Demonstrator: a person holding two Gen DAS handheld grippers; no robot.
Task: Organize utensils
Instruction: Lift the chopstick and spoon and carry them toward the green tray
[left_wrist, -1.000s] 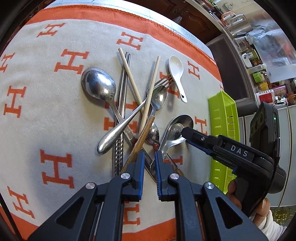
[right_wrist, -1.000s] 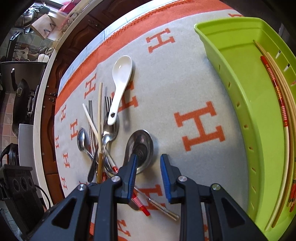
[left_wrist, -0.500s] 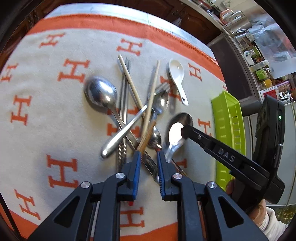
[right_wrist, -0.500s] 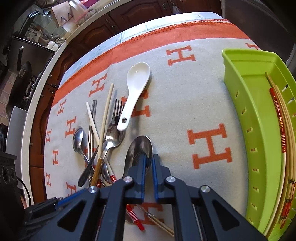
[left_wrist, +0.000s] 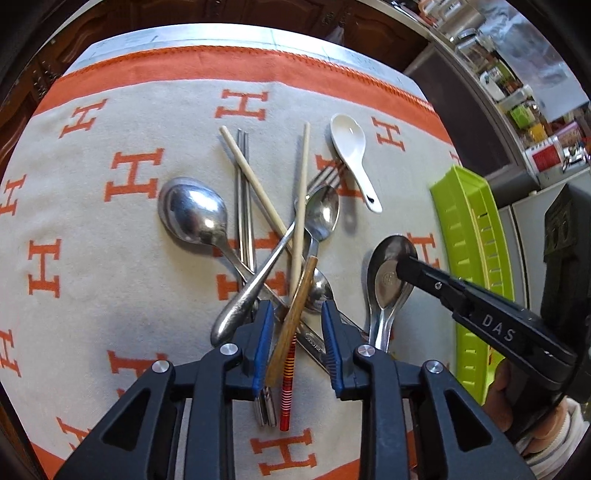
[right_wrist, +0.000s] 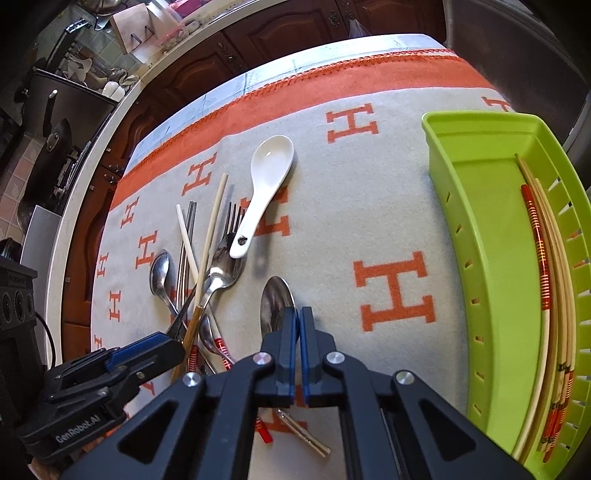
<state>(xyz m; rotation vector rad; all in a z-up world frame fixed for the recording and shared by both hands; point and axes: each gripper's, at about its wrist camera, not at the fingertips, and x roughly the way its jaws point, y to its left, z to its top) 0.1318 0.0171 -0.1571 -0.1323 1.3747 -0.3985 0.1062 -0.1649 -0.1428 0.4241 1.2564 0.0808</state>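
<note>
Utensils on H-lettered cloth — right gripper marked "DAS".

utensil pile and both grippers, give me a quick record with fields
surface: grey cloth with orange H pattern
pile: metal spoons, fork, steel and wooden chopsticks, crossed over each other
white spoon: lies apart from the pile's centre, bowl up
left gripper: open, fingers either side of a brown-handled chopstick
right gripper: fingers closed over the steel spoon
green tray: holds chopsticks only
</note>
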